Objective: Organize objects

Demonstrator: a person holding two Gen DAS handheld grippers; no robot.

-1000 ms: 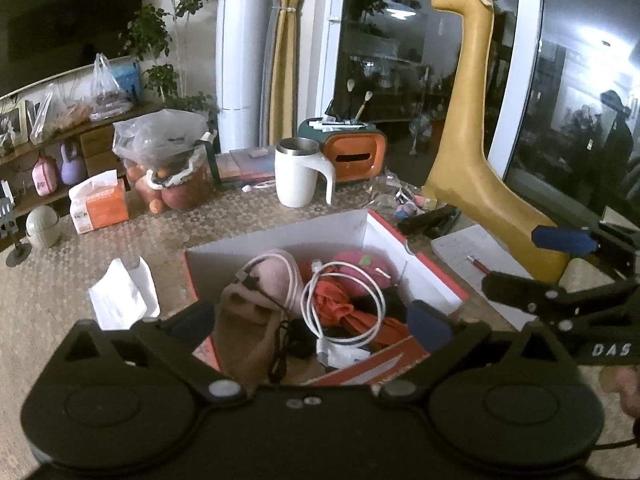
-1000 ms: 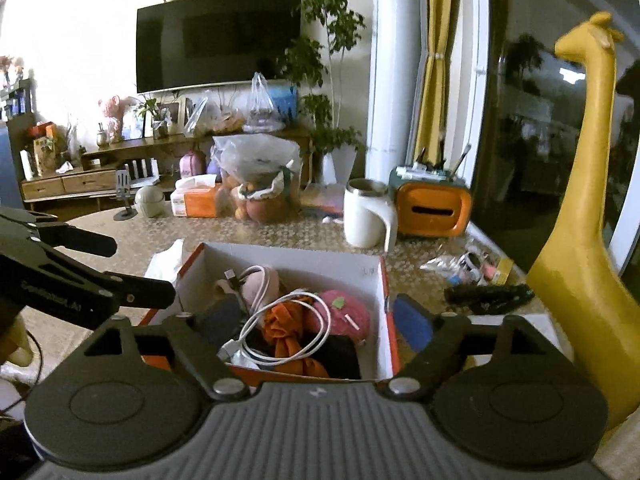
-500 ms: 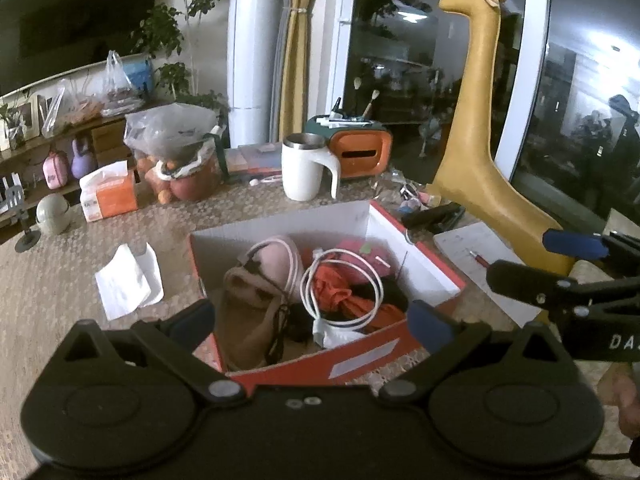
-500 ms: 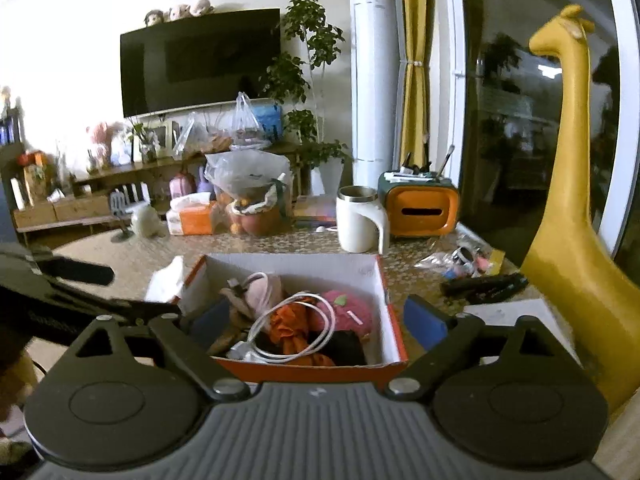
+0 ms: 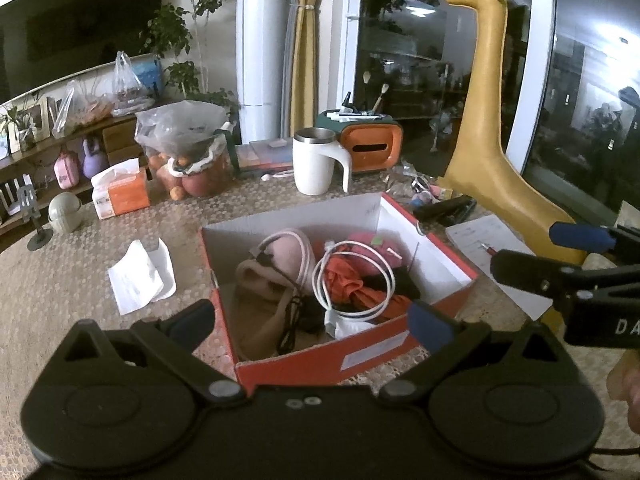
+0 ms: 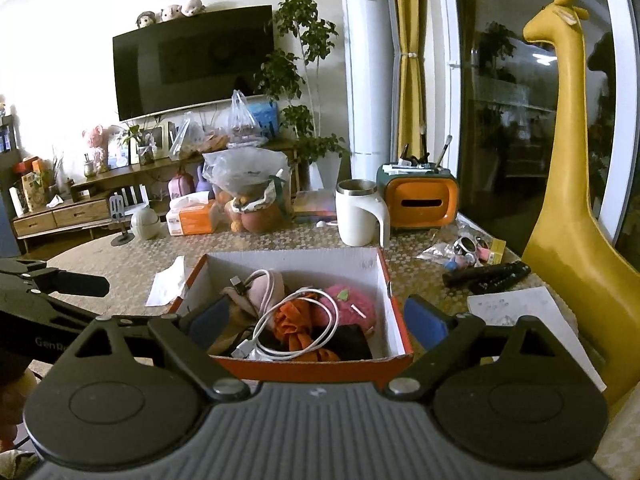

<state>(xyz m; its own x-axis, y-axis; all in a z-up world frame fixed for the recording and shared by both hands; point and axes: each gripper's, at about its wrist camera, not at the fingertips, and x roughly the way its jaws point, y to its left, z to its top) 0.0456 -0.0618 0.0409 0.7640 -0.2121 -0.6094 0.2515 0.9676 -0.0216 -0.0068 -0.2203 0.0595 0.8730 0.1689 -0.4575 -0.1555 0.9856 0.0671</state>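
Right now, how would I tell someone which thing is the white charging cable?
Find the orange shoebox in the middle of the table. Inside, on top of the orange cloth, lies the white charging cable. It is the only thing coiled in a loose white loop, unlike the soft pink items beside it.

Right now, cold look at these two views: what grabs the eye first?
The orange shoebox at table centre, packed with a coiled white cable, orange cloth and a pink plush. Then the tall yellow giraffe standing at the table's right edge by the window. Both tongs, left and right, hover open and empty near the box's front wall.
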